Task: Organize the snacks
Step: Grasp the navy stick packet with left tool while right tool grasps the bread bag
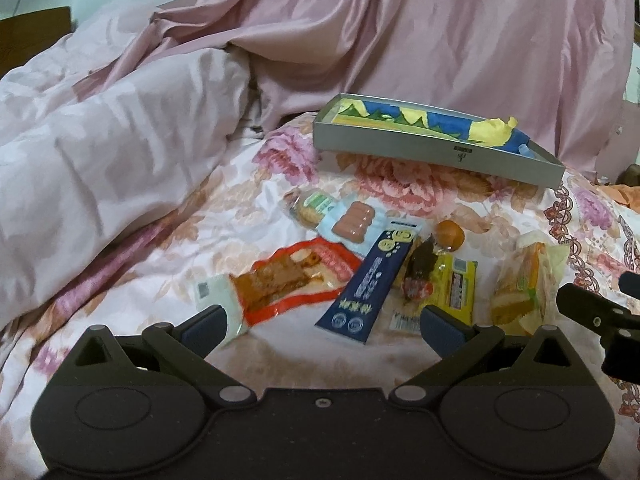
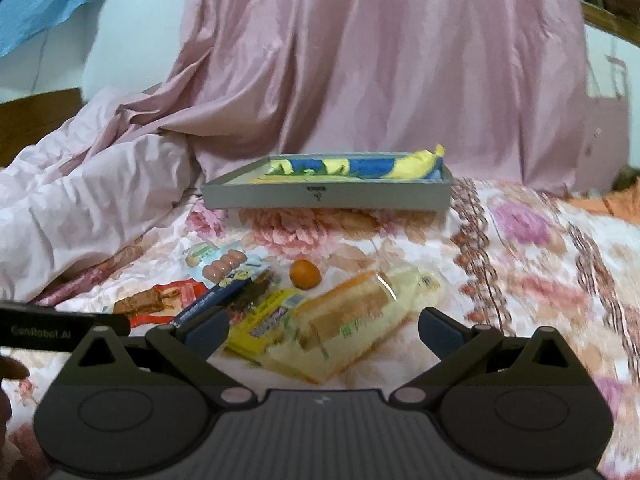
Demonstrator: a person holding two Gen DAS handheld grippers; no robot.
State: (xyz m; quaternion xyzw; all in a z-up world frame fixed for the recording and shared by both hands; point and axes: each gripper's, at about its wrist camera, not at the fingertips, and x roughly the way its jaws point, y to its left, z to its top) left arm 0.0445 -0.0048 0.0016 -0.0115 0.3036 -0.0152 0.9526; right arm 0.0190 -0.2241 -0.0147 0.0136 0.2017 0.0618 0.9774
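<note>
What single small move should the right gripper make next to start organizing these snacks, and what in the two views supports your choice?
Probably ease the right gripper forward and down over the sandwich pack. Its jaws stand open and empty with that pack directly between them, and the grey box behind sits open to receive snacks.

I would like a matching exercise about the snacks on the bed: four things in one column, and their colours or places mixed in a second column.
Things:
1. grey box
2. small round fruit
3. long packet
4. sausages

Descriptions:
A. dark blue, lying flat
B. orange
C. pink, four in a clear pack
D. behind the snacks, yellow and blue paper inside

Pairs: 1-D, 2-B, 3-A, 4-C
</note>
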